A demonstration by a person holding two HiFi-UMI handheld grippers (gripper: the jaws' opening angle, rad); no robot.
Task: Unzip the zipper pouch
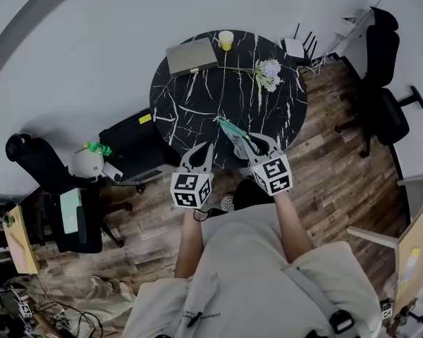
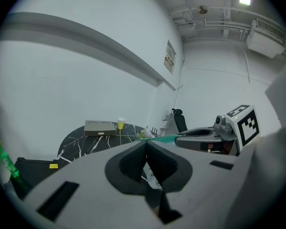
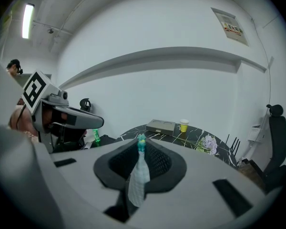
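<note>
Above the near edge of a round black marble worktop [image 1: 197, 111] on a wooden floor, the right gripper [image 1: 254, 144] is holding its jaws clamped on the see-through zipper pouch [image 1: 233, 132] with its teal zip, while the left gripper [image 1: 205, 148] is hovering just beside it, jaws pressed together

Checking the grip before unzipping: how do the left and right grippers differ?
The right gripper clamps the pouch, fabric filling a slim gap; the left gripper is fully shut. The pouch's teal zipper end sits at the right gripper's tips; nothing plainly sits at the left gripper's. Both hover at the table's near edge.
</note>
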